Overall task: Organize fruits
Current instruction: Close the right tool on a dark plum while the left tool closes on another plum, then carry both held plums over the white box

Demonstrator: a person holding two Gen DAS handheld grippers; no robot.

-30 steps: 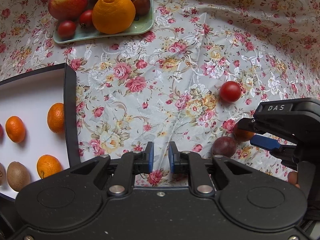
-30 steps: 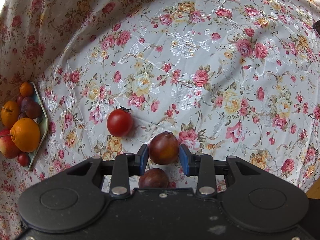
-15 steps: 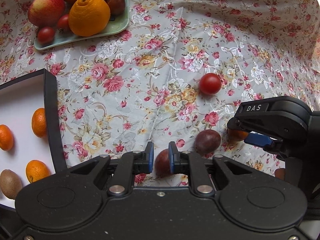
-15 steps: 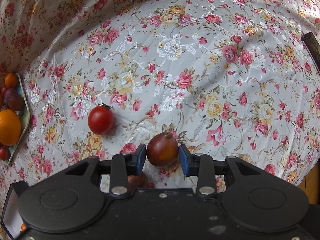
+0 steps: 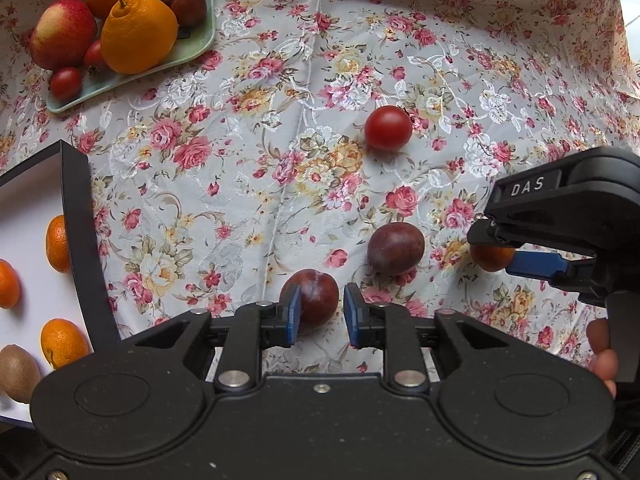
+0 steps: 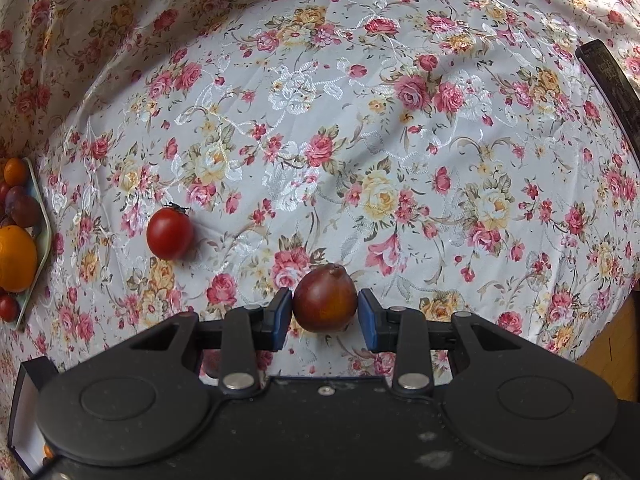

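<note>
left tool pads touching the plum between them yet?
Cannot tell. In the left wrist view the left tool brackets the plum; its left pad overlaps the plum's edge, and tablecloth shows before the right pad.

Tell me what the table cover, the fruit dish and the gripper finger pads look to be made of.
Table cover: woven fabric with a slight sheen, judging by creases and raised floral weave.
Fruit dish: pale green and glossy, likely glazed ceramic or melamine; the look leaves it open.
Finger pads: matte blue, probably rubber or soft plastic, mounted on black hard-plastic fingers of the left gripper.
</note>
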